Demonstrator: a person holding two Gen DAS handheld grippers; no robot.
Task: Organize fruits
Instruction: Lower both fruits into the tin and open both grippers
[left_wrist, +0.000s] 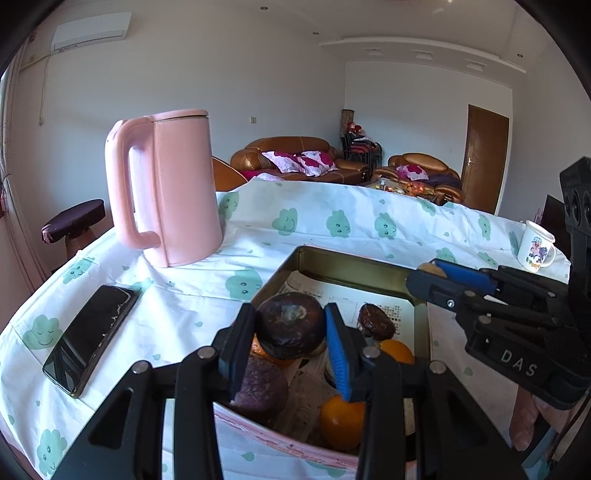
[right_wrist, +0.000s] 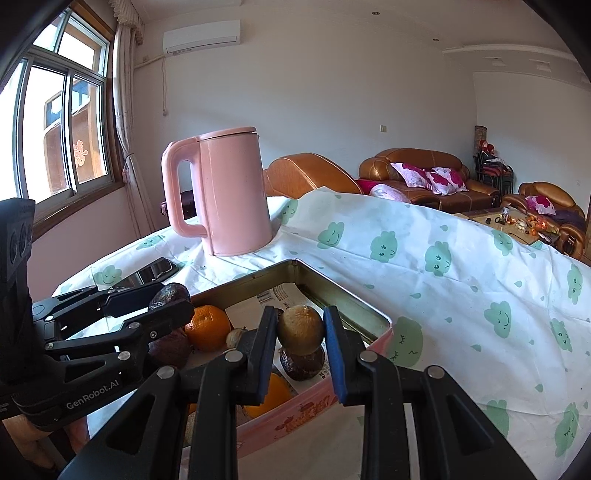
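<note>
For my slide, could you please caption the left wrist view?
Left gripper clamps a dark round fruit above the metal tin of oranges, pink kettle behind.

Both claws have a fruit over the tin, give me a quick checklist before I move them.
1. Left claw shut on the dark purple-brown round fruit: ok.
2. Right claw shut on the yellowish-brown round fruit: ok.
3. Both fruits above the pink rectangular metal tin: ok.
4. Pink plastic kettle apart from both claws: ok.
5. Black smartphone lies left of the tin, outside it: ok.
6. Where each fruit should go: cannot tell.
</note>
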